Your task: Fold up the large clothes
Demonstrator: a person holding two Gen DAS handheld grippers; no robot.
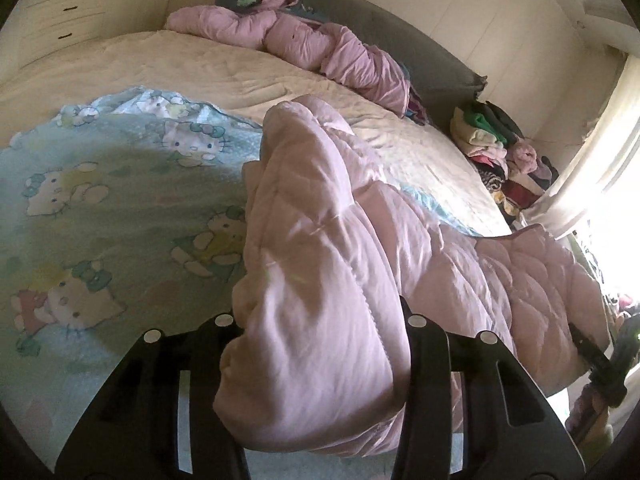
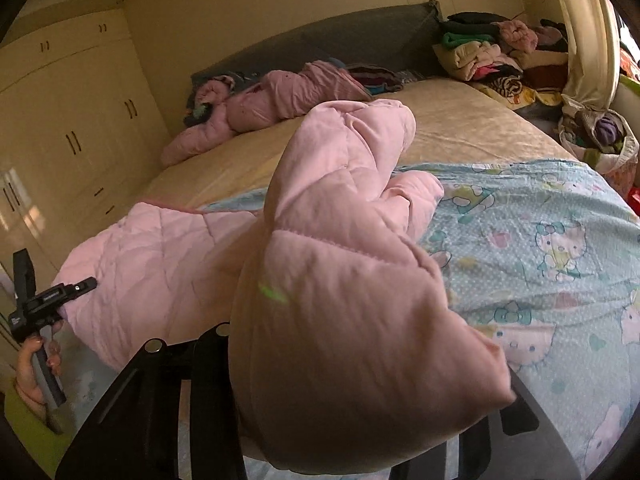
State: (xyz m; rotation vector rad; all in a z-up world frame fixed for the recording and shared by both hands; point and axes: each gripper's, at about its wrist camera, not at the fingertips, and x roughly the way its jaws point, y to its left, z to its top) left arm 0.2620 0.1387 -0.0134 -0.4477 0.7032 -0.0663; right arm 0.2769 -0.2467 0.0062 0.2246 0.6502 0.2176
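A pink quilted garment (image 1: 320,220) is lifted above the bed in a thick bunch. My left gripper (image 1: 320,328) is shut on one bunched end, with cloth bulging between its black fingers. In the right wrist view my right gripper (image 2: 360,360) is shut on the other end of the garment (image 2: 340,260); the cloth hides its right finger. The rest sags between the two grippers. The right gripper (image 1: 580,336) shows at the left view's right edge, pinching the garment. A hand (image 2: 36,360) holds the left gripper (image 2: 80,286) at the right view's left edge.
A pale blue cartoon-cat blanket (image 1: 100,200) (image 2: 540,260) covers the near part of the beige bed (image 1: 200,68). A rolled pink duvet (image 1: 304,40) lies by the grey headboard. A clothes pile (image 1: 500,148) sits beside the bed near the curtain (image 1: 600,140). Cream wardrobes (image 2: 72,120) line one wall.
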